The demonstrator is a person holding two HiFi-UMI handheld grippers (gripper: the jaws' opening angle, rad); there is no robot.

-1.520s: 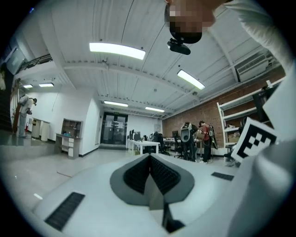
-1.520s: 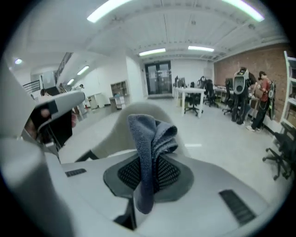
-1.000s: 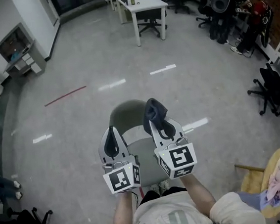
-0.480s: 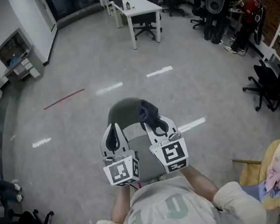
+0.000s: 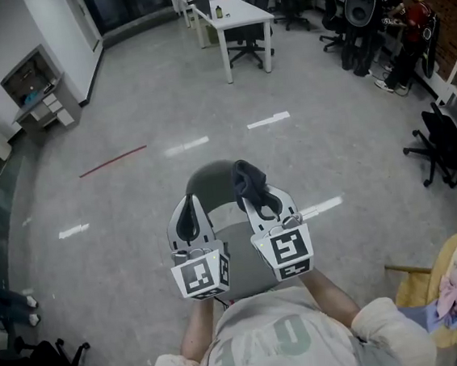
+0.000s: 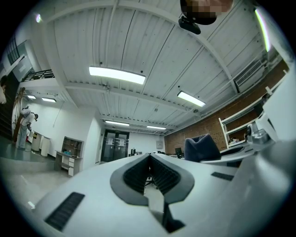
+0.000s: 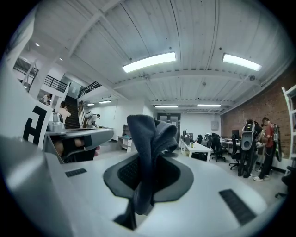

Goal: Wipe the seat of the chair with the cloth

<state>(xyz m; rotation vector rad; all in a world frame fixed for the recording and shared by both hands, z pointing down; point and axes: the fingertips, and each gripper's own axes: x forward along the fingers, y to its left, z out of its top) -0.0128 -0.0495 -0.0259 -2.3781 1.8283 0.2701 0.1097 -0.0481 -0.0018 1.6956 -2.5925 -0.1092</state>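
Observation:
A grey-green chair stands right below me; its backrest (image 5: 209, 182) and part of its seat (image 5: 236, 242) show between the two grippers in the head view. My right gripper (image 5: 256, 195) is shut on a dark grey-blue cloth (image 7: 147, 148), which sticks up out of its jaws (image 5: 247, 180) above the chair's back. My left gripper (image 5: 187, 217) hovers beside it over the seat's left half, jaws closed with nothing between them (image 6: 149, 178). Both gripper views point level across the room, so neither shows the chair. The cloth (image 6: 202, 147) also shows from the left gripper view.
Bare grey floor surrounds the chair. A white desk (image 5: 231, 15) with office chairs stands far ahead. Black chairs (image 5: 445, 143) and people line the right side. A wooden stool with a pink item (image 5: 453, 292) sits at lower right. Shelving (image 5: 33, 89) stands at far left.
Both grippers have stayed together above the chair, with the cloth still clamped. The head view has shifted slightly, and the grippers sit a little lower over the seat than a second ago.

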